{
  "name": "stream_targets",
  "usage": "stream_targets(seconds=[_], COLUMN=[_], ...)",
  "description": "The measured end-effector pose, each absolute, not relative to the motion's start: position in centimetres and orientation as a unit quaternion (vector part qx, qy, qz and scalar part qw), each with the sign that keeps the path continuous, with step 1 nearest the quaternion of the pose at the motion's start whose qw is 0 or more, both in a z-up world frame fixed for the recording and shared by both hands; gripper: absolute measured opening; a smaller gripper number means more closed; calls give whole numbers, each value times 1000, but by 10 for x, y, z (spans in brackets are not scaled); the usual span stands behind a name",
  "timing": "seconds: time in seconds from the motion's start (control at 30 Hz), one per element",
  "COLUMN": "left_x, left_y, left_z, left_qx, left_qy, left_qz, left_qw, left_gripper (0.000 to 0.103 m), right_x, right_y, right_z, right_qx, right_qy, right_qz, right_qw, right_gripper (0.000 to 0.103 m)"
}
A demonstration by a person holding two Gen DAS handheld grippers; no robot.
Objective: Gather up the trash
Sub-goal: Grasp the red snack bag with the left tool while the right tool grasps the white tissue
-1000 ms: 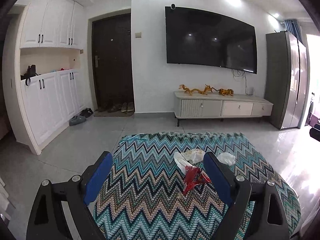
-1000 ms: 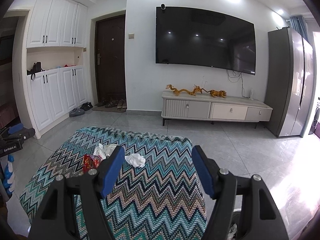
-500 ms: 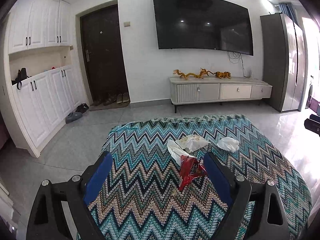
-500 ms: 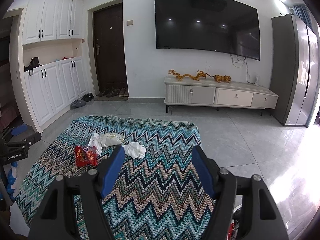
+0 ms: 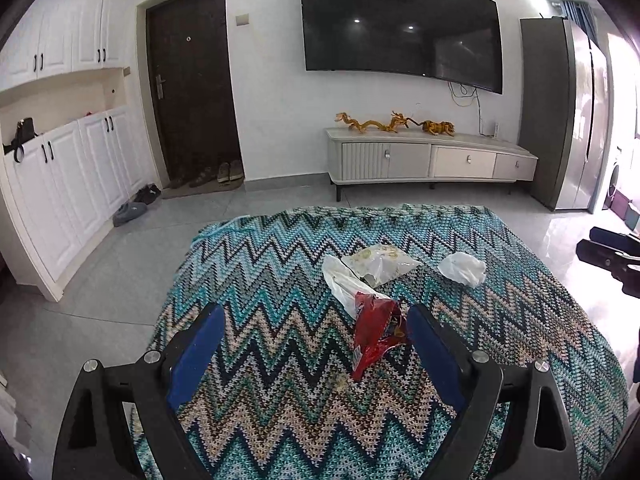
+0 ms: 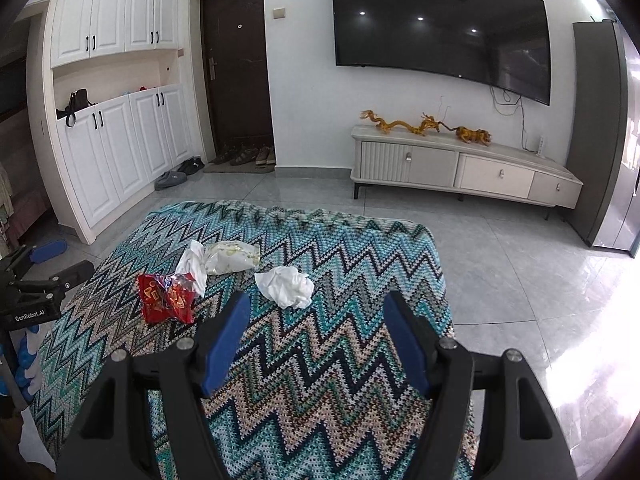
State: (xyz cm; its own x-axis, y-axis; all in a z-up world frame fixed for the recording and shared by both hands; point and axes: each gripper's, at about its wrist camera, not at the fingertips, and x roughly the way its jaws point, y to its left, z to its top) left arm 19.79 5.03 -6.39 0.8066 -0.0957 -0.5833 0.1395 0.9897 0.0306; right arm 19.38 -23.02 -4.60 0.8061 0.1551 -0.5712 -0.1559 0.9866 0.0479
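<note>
Trash lies scattered on the zigzag blanket point(image 5: 280, 360); from the left wrist, the left gripper point(image 5: 316, 344) hangs with fingers apart and empty, the red snack wrapper point(image 5: 374, 334) just inside its right finger; it should shift right to centre before closing; from the right wrist, the right gripper point(image 6: 316, 332) gapes empty, the crumpled tissue point(image 6: 286, 286) just ahead, left of centre.

4 pieces of trash lie on a blanket point(image 6: 340, 360) toward its far-left corner: a snack wrapper point(image 6: 168, 298) nearest the left edge, a tissue point(image 6: 194, 264) touching its far side, a plastic bag point(image 6: 232, 257) just right of that, and a crumpled tissue point(image 6: 286, 286) apart, nearer the middle. Behind the blanket, a TV cabinet point(image 6: 460, 166) stands against the wall.
</note>
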Motion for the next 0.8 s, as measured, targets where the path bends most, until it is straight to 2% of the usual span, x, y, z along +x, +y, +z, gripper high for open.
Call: stream_targets(seconds=[0.3,0.5,0.6,0.67,0.7,0.77,0.8], left_x=[230,267,276,277,277,272,270], left_y=[42,24,20,20,19,19,19], left_z=[-106,-132,-146,-152,-155,-159,-160], left_qx=[-3,-12,-22,-29,-27,-27,-31], left_qy=[363,402,422,431,434,441,443], left_qz=[-154,-164,-164,-168,-166,-170,-172], left_qw=[919,901,891,886,885,881,879], left_gripper=[86,78,67,55,54,37,35], right_x=[257,303,324,332,335,339,338], right_y=[-207,-197,-195,-195,-195,-196,-196], right_z=[-88,-119,-134,-144,-149,-157,-158], right_qx=[2,26,40,48,51,60,63], right_qy=[344,372,384,393,398,407,406], right_qz=[122,145,147,147,147,152,155], right_qw=[931,916,910,906,904,899,898], right_gripper=[68,68,68,68,68,67,64])
